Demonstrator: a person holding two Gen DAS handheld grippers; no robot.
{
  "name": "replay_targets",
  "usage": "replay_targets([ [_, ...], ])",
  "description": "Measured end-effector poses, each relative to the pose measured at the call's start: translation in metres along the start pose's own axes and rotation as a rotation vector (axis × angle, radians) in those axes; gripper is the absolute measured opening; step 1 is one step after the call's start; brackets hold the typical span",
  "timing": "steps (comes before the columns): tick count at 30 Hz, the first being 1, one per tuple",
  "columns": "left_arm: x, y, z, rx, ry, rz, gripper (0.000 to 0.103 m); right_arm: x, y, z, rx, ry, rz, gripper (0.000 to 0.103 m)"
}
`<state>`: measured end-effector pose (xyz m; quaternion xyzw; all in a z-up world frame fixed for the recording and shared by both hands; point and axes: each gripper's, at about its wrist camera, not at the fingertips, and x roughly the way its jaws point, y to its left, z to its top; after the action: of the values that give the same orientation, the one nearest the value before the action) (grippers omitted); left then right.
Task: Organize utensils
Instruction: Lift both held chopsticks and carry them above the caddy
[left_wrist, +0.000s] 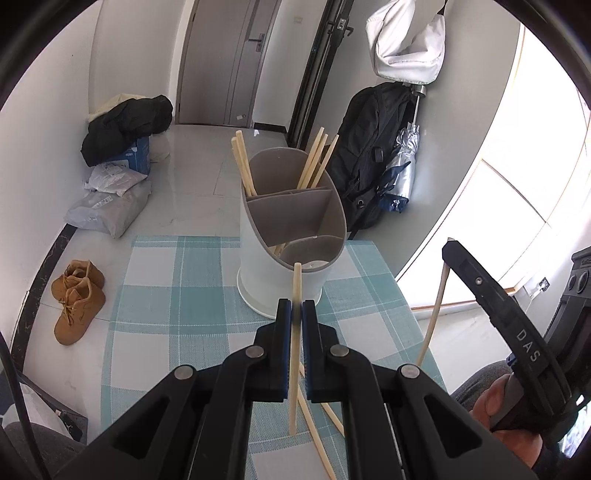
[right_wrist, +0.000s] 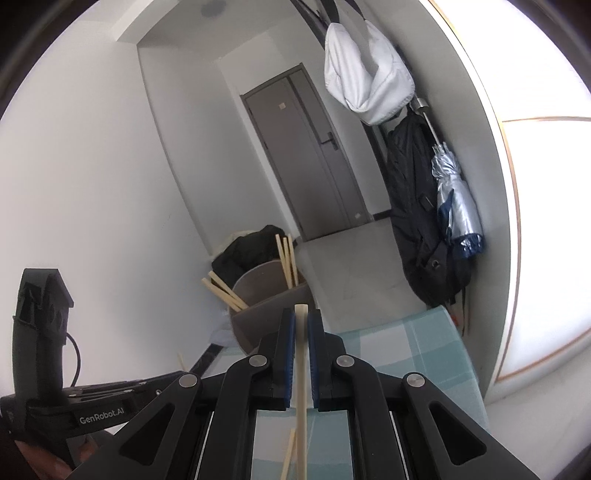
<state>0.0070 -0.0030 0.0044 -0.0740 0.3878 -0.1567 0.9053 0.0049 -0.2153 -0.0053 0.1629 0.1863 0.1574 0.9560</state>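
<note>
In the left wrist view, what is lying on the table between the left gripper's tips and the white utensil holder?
Nothing lies there. In the left wrist view, only bare checked tablecloth separates the left gripper from the utensil holder; the chopstick it grips points up toward the holder.

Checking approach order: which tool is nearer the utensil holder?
Left. The left tool, shut on a chopstick, sits just before the utensil holder. The right tool holds its chopstick off to the side.

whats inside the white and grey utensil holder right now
The white and grey divided utensil holder has pale wooden chopsticks standing in its two rear compartments; its front compartments' floors are partly hidden by the rim.
</note>
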Motion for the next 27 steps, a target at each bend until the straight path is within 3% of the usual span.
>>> replay_targets([
  [10,-0.008,0.006,0.008,0.031,0.045,-0.037,0.002,-0.003,0.027,0.007,-0.076,-0.018,-0.012,0.006],
  [27,-0.032,0.000,0.037,0.085,0.036,-0.101,0.002,0.002,0.045,0.041,-0.114,-0.086,0.012,0.006],
])
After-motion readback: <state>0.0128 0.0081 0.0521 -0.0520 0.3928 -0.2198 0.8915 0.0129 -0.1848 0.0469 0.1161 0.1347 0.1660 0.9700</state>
